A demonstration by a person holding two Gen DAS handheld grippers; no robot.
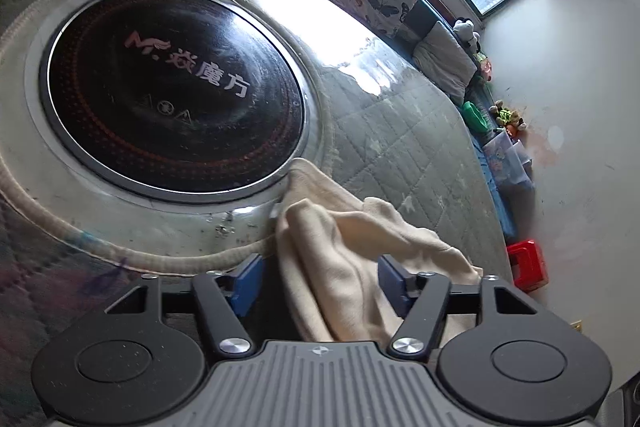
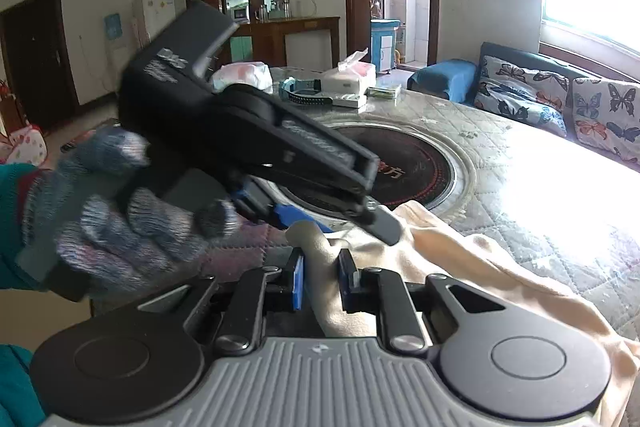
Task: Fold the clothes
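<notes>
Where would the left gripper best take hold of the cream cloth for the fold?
On the bunched ridge of the cream cloth lying between the left gripper's wide-open fingers, coming straight forward toward the black cooktop. The folds stand up there, so the pads can close across them. The right gripper has a fold close beside it.

Cream-coloured garment, soft fleece-like fabric, bunched in loose folds. It lies on the quilted tabletop near the round black cooktop, one gathered edge raised, the rest trailing right toward the near edge.
</notes>
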